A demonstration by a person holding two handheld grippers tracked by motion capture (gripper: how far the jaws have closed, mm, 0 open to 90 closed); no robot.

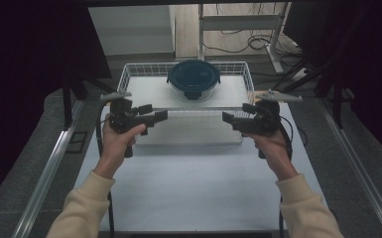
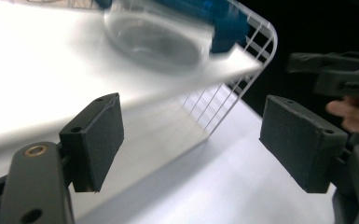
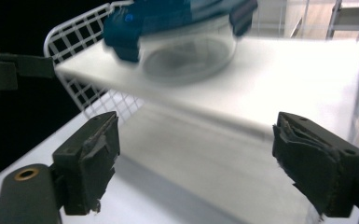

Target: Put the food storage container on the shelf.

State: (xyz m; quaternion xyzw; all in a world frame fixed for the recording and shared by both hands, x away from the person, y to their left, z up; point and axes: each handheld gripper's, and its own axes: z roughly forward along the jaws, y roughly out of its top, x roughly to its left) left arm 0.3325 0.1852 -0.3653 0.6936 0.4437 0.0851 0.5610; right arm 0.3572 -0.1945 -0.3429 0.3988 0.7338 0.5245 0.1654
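Note:
A round glass container with a dark blue clip lid (image 1: 193, 79) sits in a white wire basket (image 1: 129, 74) on a raised white board at the table's far side. My left gripper (image 1: 163, 116) is held at the basket's front left corner and points right. My right gripper (image 1: 226, 118) is at the front right and points left. Both are open with nothing between the jaws. In the left gripper view the open gripper (image 2: 191, 135) frames the board's edge, with the container (image 2: 163, 37) blurred above. In the right gripper view the gripper (image 3: 196, 149) stands wide below the container (image 3: 186, 42).
The white table top (image 1: 193, 173) stretches toward the person. Metal rails (image 1: 49, 168) run along both sides. A desk frame with cables (image 1: 258, 39) stands behind the basket, and dark curtains hang left and right. The other gripper (image 2: 331, 70) shows at the right of the left gripper view.

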